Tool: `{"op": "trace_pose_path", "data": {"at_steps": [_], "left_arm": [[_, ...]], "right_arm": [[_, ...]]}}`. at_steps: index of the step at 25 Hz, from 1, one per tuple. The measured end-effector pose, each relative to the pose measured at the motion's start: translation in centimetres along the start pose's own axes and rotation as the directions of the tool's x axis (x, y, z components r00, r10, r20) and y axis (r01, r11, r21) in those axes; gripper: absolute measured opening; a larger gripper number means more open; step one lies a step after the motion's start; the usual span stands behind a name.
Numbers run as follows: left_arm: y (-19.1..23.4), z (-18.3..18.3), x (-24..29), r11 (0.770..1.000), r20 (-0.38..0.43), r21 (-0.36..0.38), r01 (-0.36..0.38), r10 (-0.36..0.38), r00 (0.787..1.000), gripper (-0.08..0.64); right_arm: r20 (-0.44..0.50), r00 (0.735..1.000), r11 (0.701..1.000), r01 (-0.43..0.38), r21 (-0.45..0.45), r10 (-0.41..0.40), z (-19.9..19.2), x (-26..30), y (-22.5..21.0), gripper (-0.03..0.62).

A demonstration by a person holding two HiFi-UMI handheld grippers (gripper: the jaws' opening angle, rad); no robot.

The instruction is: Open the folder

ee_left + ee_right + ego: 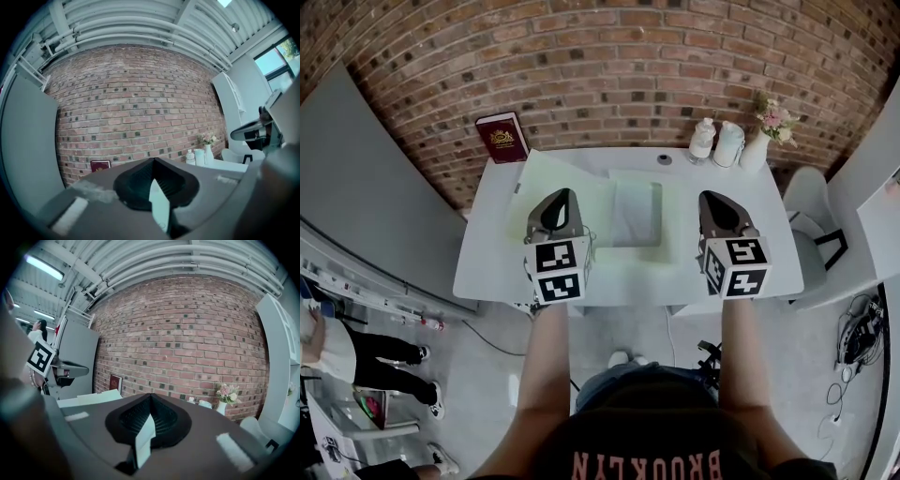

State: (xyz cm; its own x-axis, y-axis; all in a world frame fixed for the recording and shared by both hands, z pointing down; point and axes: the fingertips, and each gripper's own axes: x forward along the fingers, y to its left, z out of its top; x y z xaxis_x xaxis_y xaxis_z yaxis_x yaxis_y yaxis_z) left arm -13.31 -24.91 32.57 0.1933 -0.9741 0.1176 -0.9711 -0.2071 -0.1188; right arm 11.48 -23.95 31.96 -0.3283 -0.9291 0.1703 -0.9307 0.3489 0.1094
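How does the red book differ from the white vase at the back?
The red book is flat, dark red with a gold emblem, at far left. The white vase is rounded, holds pink flowers, at far right. Both stand by the brick wall.

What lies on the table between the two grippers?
The pale folder lies between left gripper and right gripper; the head view shows it.

Back: brick wall (pixel 609 75) | red book (pixel 502 138) upright against wall, at far left corner of white table (pixel 487 258) | far right corner: white bottle (pixel 702 139), wider white container (pixel 728 143) just beside, white vase (pixel 757 150) holding pink flowers (pixel 776 119) | right: white chair (pixel 811 202) | floor right: cables (pixel 858 337) | left: grey panel (pixel 366 178)
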Motion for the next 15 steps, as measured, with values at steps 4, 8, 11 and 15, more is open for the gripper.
{"op": "trace_pose_path", "data": {"at_steps": [4, 8, 11, 15], "left_arm": [[-1.1, 1.6, -0.4, 0.999, 0.056, 0.034, 0.003, -0.005, 0.998, 0.000], [-2.0, 3.3, -1.1, 1.000, 0.108, 0.011, 0.020, -0.022, 0.994, 0.000], [-2.4, 4.0, -1.4, 1.000, 0.131, 0.006, 0.030, -0.031, 0.991, 0.000], [-3.0, 4.6, -1.7, 0.999, 0.148, 0.016, 0.043, -0.044, 0.988, 0.000]], "right_arm": [[0.049, 0.999, 1.000, 0.005, 0.003, -0.005, 1.1, -0.9, -0.5, 0.000], [0.090, 0.996, 1.000, 0.011, -0.013, -0.010, 1.8, -1.8, -0.6, -0.002], [0.119, 0.993, 1.000, 0.015, -0.026, -0.012, 2.6, -2.4, -0.4, -0.002], [0.151, 0.988, 1.000, 0.018, -0.024, -0.014, 3.3, -3.0, -0.3, -0.002]]}}
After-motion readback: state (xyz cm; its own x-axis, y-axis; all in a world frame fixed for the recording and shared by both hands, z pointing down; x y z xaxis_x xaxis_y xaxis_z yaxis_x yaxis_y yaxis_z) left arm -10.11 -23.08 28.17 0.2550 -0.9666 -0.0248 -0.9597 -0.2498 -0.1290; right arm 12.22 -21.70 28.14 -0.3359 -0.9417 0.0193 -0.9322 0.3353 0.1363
